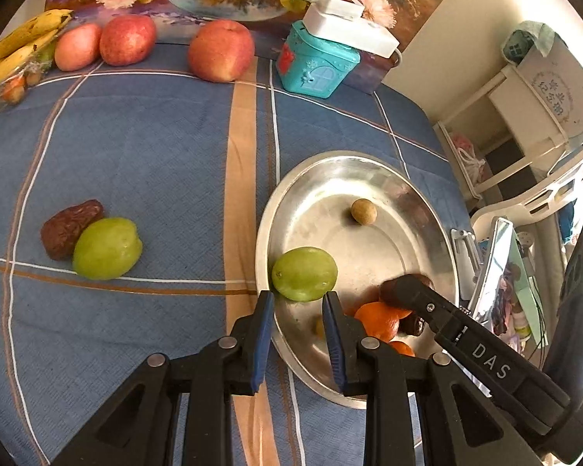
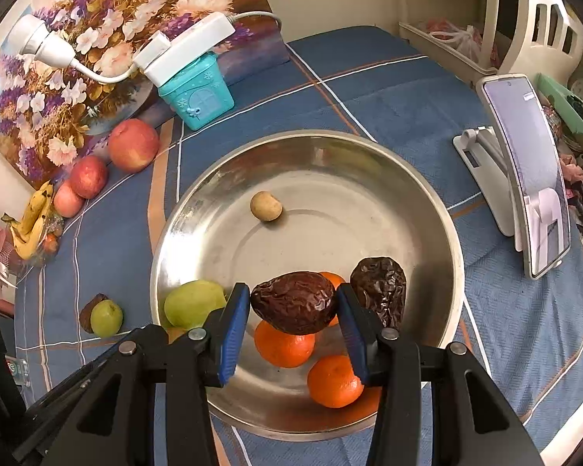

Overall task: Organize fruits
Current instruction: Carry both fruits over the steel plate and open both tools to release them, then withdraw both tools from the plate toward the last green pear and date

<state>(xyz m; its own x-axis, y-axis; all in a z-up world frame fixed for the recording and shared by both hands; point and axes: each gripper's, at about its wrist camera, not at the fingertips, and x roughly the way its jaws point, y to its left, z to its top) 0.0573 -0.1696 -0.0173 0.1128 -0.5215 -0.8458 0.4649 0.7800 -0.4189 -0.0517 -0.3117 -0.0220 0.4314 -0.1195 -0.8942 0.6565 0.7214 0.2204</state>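
while clamped, date (image 2: 293,302) lengthwise across

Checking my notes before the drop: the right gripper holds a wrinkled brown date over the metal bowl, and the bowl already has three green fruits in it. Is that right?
Not quite. The right gripper does hold the date over the metal bowl, but only one green fruit is in it; the other green fruit lies on the cloth outside. The right wrist view shows this.
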